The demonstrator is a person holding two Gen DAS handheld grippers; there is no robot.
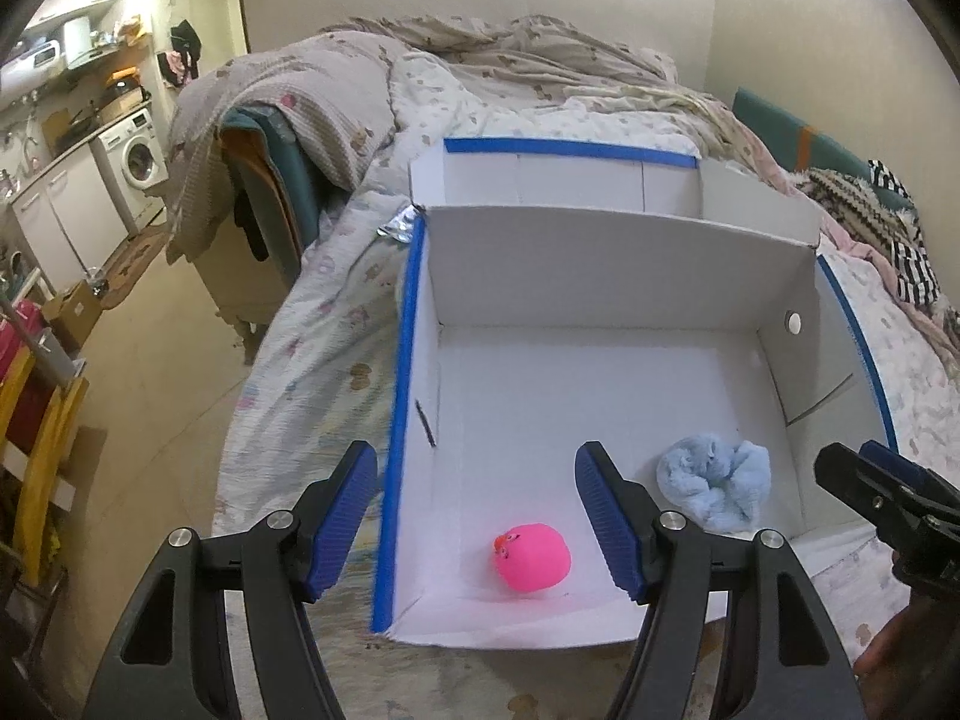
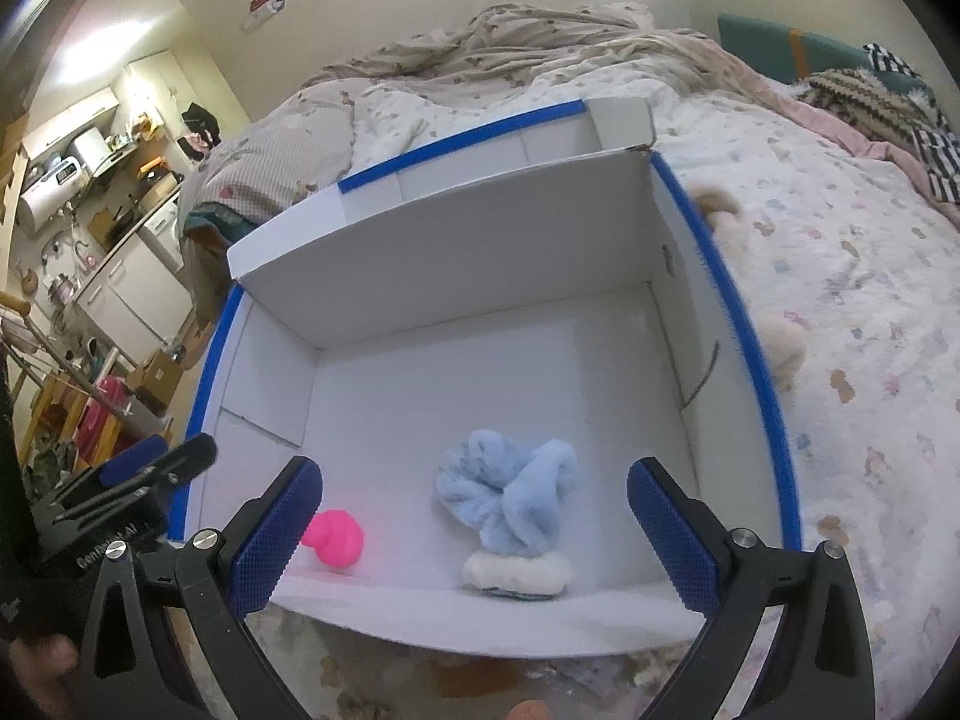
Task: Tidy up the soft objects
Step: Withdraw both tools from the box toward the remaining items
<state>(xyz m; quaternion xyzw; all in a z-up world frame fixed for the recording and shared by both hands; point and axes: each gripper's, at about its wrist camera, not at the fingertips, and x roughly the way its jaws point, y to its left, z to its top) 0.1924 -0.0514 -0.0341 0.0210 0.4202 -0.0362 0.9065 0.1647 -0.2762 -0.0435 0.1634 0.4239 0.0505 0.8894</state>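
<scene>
A white cardboard box (image 1: 600, 264) with blue-taped edges lies open on the bed. Inside it, near the front wall, rest a pink squishy ball toy (image 1: 532, 557) and a fluffy light-blue plush (image 1: 717, 480). The right wrist view shows the same pink ball toy (image 2: 336, 540), and the blue plush (image 2: 510, 498) there sits on a small white fluffy piece (image 2: 516, 576). My left gripper (image 1: 477, 519) hangs open above the box's front left corner, nothing between its fingers. My right gripper (image 2: 474, 534) is open above the blue plush, holding nothing. Beige plush shapes (image 2: 780, 342) lie blurred outside the box's right wall.
The box (image 2: 480, 222) stands on a rumpled patterned bedspread (image 2: 840, 300). A folded blanket (image 1: 270, 102) drapes over a chair at the bed's left. Striped and knitted fabrics (image 1: 888, 222) lie at the right. A kitchen area with a washing machine (image 1: 135, 159) is at far left.
</scene>
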